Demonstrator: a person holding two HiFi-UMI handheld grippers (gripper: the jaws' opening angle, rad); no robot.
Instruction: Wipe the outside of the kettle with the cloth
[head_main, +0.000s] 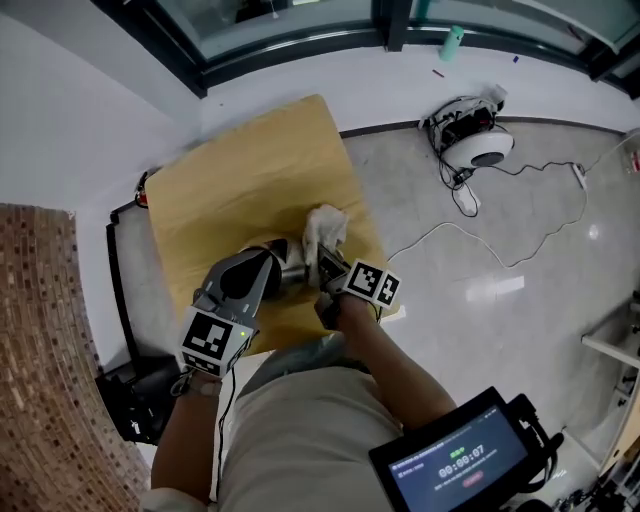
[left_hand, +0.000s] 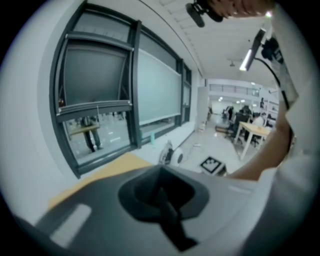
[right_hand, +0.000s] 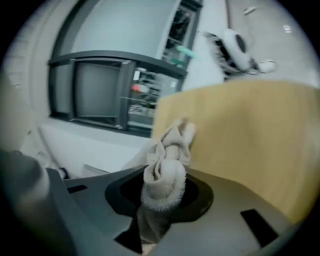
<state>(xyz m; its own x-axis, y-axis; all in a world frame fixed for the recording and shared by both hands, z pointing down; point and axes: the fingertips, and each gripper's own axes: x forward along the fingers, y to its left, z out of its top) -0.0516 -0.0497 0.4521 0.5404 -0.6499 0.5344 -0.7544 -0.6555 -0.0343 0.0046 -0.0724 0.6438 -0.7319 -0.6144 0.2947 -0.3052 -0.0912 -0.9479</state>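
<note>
Head view: my left gripper (head_main: 270, 268) hides most of the kettle (head_main: 293, 272); a sliver shows at the gripper's 3 o'clock. Left gripper view: my jaws are a dark blur. Right gripper view: the cloth (right_hand: 165, 170) blurs toward 6 o'clock.

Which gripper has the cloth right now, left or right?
The right gripper: the pale cloth is bunched between its jaws. The left gripper has none between its jaws.
</note>
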